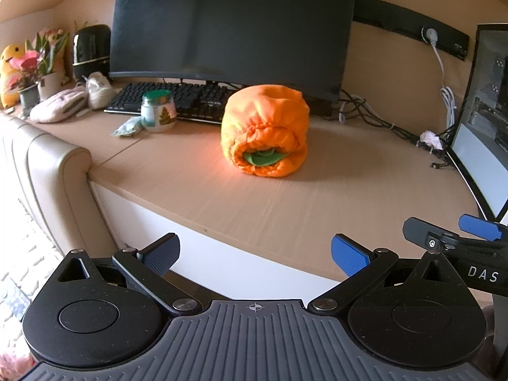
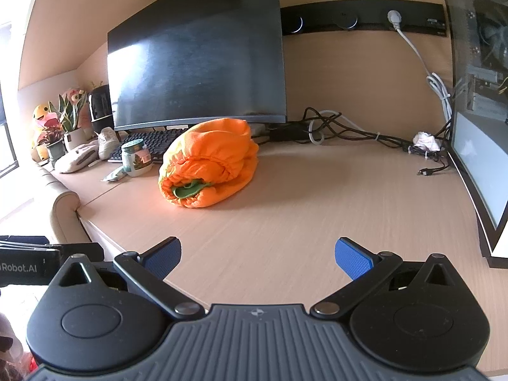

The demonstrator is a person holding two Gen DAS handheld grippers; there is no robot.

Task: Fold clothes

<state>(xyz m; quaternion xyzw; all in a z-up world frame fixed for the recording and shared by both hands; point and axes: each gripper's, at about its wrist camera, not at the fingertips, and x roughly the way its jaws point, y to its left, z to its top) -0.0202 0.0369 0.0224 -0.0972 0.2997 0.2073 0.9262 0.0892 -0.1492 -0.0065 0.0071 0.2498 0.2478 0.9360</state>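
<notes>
An orange garment (image 1: 265, 130) lies rolled into a thick bundle on the wooden desk (image 1: 197, 190), with green cloth showing at its near open end. It also shows in the right wrist view (image 2: 209, 165). My left gripper (image 1: 255, 255) is open and empty, held back at the desk's front edge, well short of the bundle. My right gripper (image 2: 258, 258) is open and empty over the desk, to the right of the bundle and well short of it. The right gripper's fingers (image 1: 476, 227) show at the right edge of the left wrist view.
A large dark monitor (image 1: 231, 25) and keyboard (image 1: 171, 98) stand behind the bundle. A jar (image 1: 158, 111), a crumpled wrapper (image 1: 127, 127), a shoe, plants and toys sit at the left. Cables (image 2: 349, 130) and a second screen (image 2: 476, 127) are on the right. A padded chair (image 1: 47, 171) is at the left.
</notes>
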